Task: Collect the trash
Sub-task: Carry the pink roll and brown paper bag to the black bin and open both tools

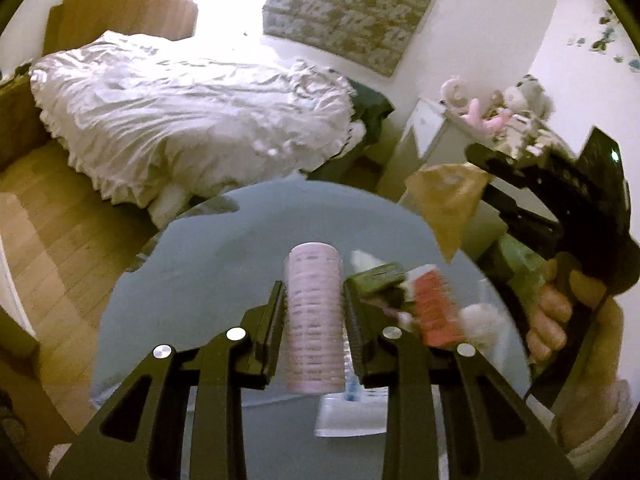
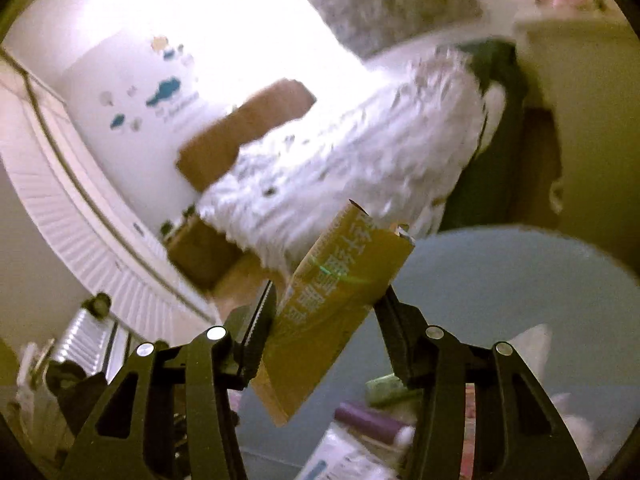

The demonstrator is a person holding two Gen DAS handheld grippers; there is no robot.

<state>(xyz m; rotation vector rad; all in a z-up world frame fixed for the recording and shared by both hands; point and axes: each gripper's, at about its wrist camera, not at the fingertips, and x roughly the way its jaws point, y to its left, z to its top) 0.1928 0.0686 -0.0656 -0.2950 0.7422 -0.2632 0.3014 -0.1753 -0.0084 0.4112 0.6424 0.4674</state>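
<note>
Left gripper (image 1: 314, 322) closed tight on a pink tube (image 1: 315, 320); tube upright between the two black fingers, lifted above the round grey table (image 1: 192, 264); both pads pressed on its sides.

Right gripper (image 2: 326, 320) closed on a flat yellow packet (image 2: 340, 300); packet tilted, its torn top up and over the near edge of the table (image 2: 520, 280); left pad pressed on one side, far side hidden behind the packet. Same gripper (image 1: 476, 172) also seen from the left wrist view, right of the table, with the packet (image 1: 444, 204) at its tip; a hand (image 1: 554, 312) wrapped round its handle.

More trash on the table, right of the pink tube: a green box (image 1: 376, 280); a red and white packet (image 1: 432, 304) just beside it; something white and fluffy (image 1: 480, 320) beside that; a white wrapper with blue on it (image 1: 352, 412) at the near edge of the table, below the tube. From the right wrist view, a purple tube (image 2: 368, 418) and a green box (image 2: 390, 390) on the table, low down, near the gripper.

Behind the table, a bed with a crumpled white blanket (image 1: 180, 120); wooden floor (image 1: 60, 232) left of the table; a white cabinet (image 1: 432, 136) with soft toys (image 1: 496, 108) on top, behind the table on the right.
</note>
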